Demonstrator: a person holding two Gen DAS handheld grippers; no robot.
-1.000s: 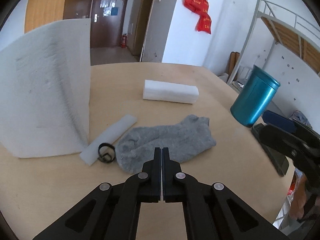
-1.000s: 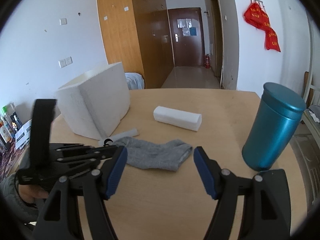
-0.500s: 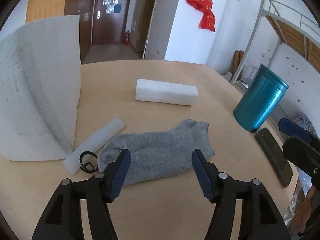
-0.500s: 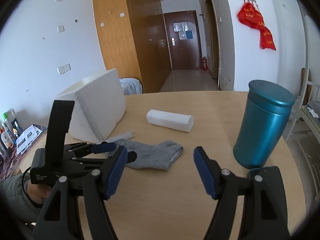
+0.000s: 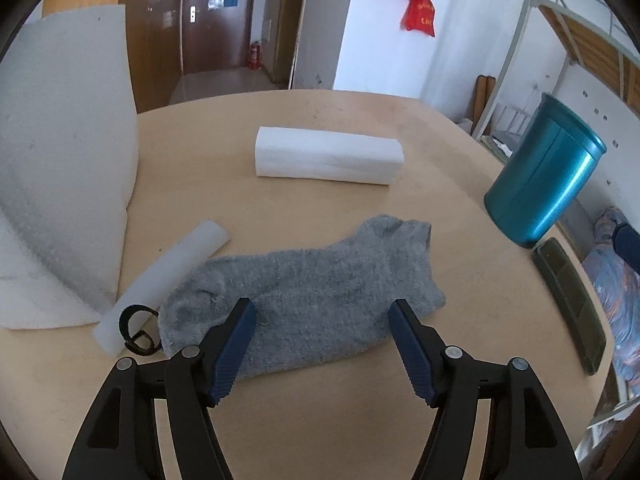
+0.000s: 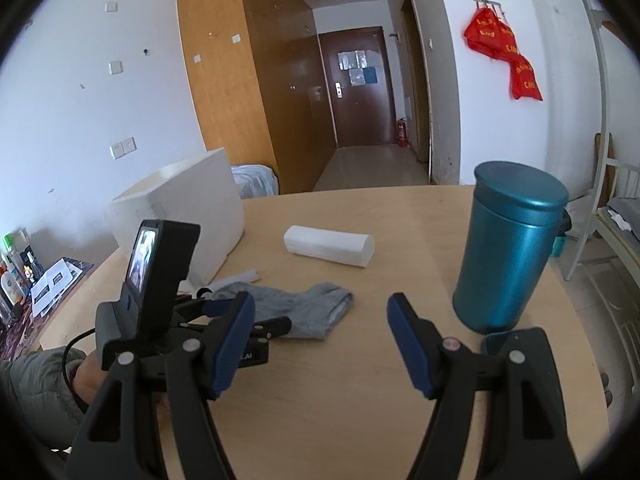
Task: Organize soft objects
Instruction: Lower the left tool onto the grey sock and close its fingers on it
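A grey sock (image 5: 312, 280) (image 6: 296, 308) lies flat on the round wooden table (image 5: 360, 408). My left gripper (image 5: 322, 312) hangs low over the sock's near half. Its jaws are closing, with the sock between the blue pads (image 5: 236, 340), which do not press on it. A white tissue pack (image 5: 328, 156) (image 6: 328, 246) lies farther back. A thin white foam strip (image 5: 172, 272) lies at the sock's toe end. My right gripper (image 6: 320, 304) is open and empty, held back above the table's near side.
A big white foam block (image 5: 60, 180) (image 6: 188, 208) stands at the left. A black strap loop (image 5: 136, 328) rests on the foam strip. A teal canister (image 5: 544, 176) (image 6: 508, 252) stands at the right, with a dark flat device (image 5: 568, 300) by the table edge.
The left gripper's jaws went from shut to wide apart, and it moved forward and down over the sock. The right gripper stayed open and moved only a little.
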